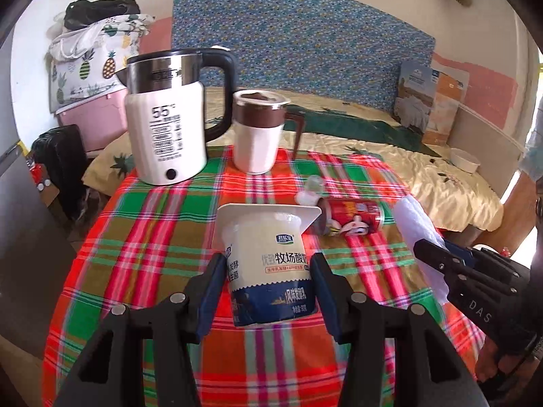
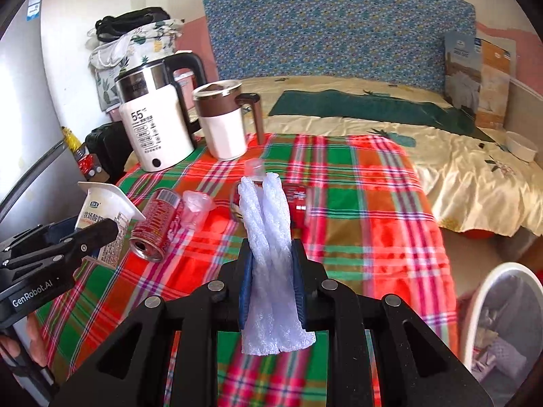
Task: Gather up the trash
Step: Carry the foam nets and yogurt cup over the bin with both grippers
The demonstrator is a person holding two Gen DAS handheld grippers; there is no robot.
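The surface [image 2: 373, 203], covered with a plaid cloth, carries a kettle [image 2: 156, 115] and a mug [image 2: 224, 125], which are not trash. The white bin [image 2: 488, 308] stands low at the right of the surface and already has some waste inside.

The left gripper [image 1: 268, 288] has its jaws partly open around a yogurt cup [image 1: 268, 257], pads pressing its sides. The right gripper [image 2: 271, 288] has its jaws almost closed on a white foam wrap [image 2: 268, 257].

Both pieces are picked but not yet dropped in the bin. On the surface there remain two red cans [image 2: 156, 224] [image 2: 298, 200] and small clear plastic cups [image 2: 197, 207]. I judge the task is near the middle.
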